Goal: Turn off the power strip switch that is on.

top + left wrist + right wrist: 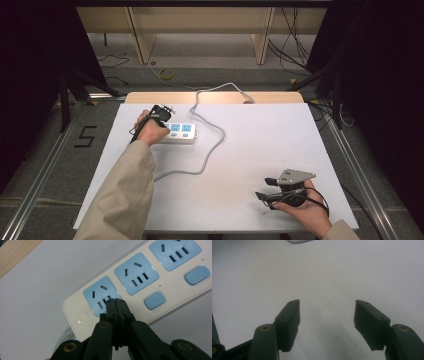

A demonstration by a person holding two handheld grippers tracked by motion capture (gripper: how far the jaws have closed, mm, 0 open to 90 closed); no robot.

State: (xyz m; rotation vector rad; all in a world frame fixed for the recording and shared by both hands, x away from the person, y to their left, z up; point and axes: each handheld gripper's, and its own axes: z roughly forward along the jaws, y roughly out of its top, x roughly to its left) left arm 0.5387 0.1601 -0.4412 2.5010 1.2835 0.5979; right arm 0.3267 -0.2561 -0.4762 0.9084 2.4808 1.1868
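A white power strip (pixel 181 133) with blue sockets lies on the table's left half. In the left gripper view the power strip (pixel 172 290) runs diagonally, with three blue sockets and two blue switches (pixel 155 300). My left gripper (pixel 116 301) is shut, and its tips rest over the end socket (pixel 98 293); nothing is between the jaws. From above, the left gripper (pixel 162 114) sits at the strip's left end. My right gripper (pixel 265 188) is open over bare table at the front right, and the right gripper (pixel 327 312) holds nothing.
The strip's white cable (pixel 212 145) loops across the table's middle and runs off the far edge (pixel 235 87). A white sheet (pixel 250 150) covers the table. Wooden shelving and loose cables stand on the floor beyond.
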